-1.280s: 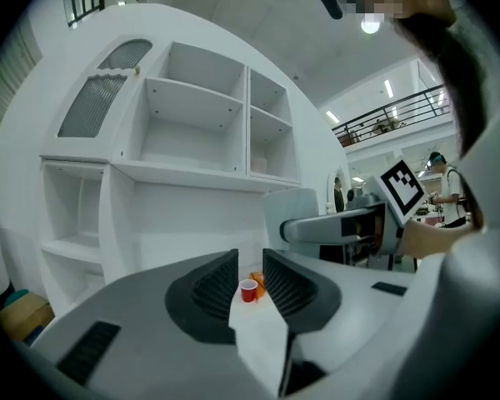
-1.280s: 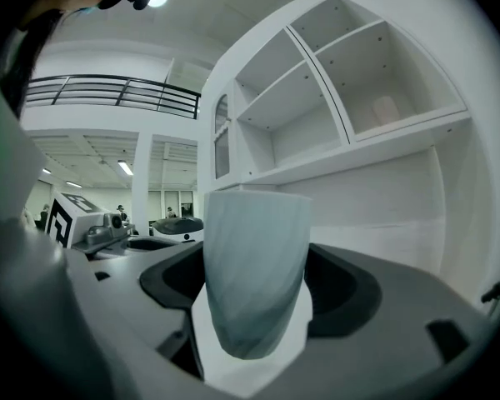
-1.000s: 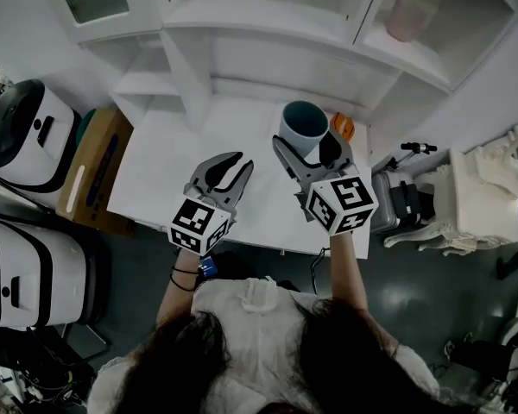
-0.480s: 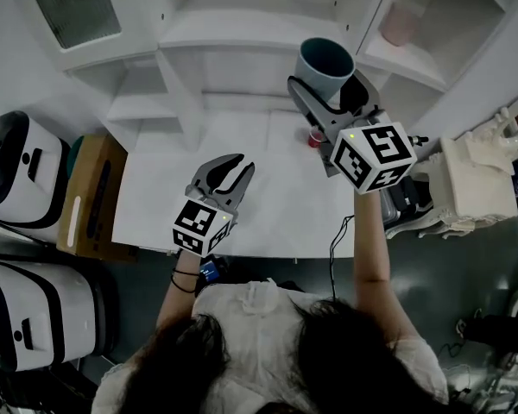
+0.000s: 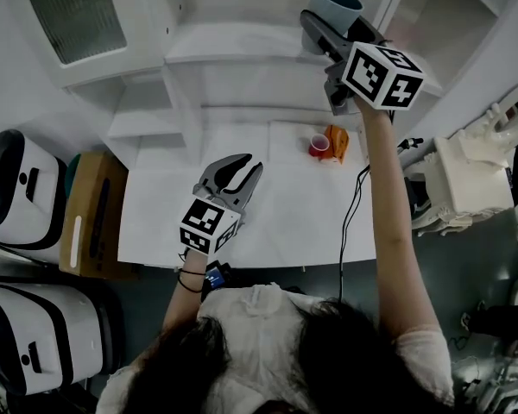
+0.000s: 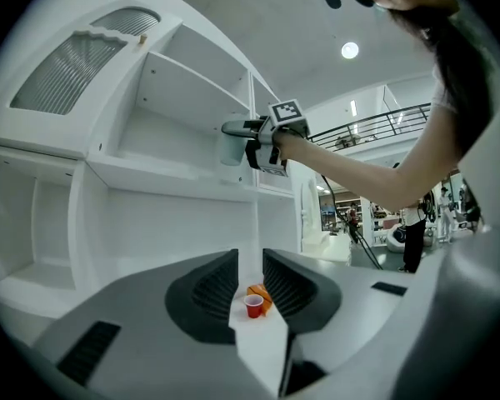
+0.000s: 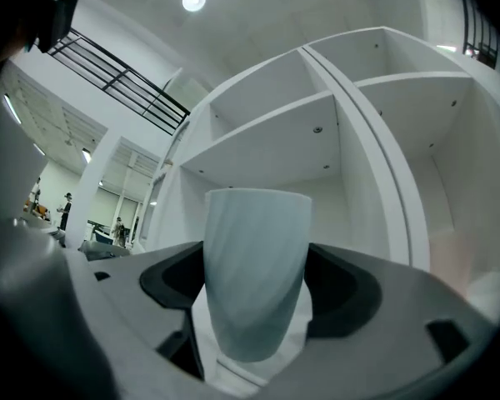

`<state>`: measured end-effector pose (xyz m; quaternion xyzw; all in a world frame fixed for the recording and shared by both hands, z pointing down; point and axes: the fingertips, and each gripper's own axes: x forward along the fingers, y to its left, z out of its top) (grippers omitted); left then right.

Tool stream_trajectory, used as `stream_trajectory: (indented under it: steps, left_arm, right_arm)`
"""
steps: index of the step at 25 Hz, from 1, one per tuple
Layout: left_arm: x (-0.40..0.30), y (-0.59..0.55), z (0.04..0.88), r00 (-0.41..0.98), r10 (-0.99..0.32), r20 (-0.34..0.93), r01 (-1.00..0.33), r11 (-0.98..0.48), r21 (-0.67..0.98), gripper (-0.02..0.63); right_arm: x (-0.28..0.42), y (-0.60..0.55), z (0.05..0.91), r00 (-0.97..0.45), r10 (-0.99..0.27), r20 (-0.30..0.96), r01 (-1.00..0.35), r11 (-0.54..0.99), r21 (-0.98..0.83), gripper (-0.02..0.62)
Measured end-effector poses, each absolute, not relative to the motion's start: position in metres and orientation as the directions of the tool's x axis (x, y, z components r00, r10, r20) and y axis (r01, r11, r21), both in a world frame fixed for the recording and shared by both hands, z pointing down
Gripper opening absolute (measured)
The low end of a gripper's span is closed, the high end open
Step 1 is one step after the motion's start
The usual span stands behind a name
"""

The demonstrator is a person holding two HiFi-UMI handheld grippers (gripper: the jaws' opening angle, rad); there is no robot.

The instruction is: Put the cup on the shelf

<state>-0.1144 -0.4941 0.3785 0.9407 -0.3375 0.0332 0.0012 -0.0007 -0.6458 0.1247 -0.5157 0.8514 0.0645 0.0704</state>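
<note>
**Q:** What has changed here?

**A:** The right claw, clamped on both sides of the pale blue cup, has climbed from just over the desk to the white cabinet's upper shelf. The arm is stretched high.

**Q:** Is the cup down yet?

**A:** Not by these views. It is upright in the claw's grip at the open compartment's front, beside the vertical divider. Whether its base touches the board cannot be told.

**Q:** And the other hand?

**A:** The left claw hangs low over the desk, jaws slightly parted on nothing. A small red cup and an orange object sit far off near the desk's back edge.

**Q:** What does that mean for the job?

**A:** The lift looks done. The likely remainder is to push in, set down and let go.
</note>
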Motion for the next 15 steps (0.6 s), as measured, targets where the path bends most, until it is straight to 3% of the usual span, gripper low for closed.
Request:
stream_trajectory:
  steps: [15]
  left_arm:
    - [-0.134, -0.500, 0.385, 0.757, -0.649, 0.071, -0.651, -0.759, -0.001, 0.086]
  right_arm:
    - [-0.004, -0.771, 0.156, -0.358, -0.930, 0.086, -0.932, 0.362, 0.033, 0.345]
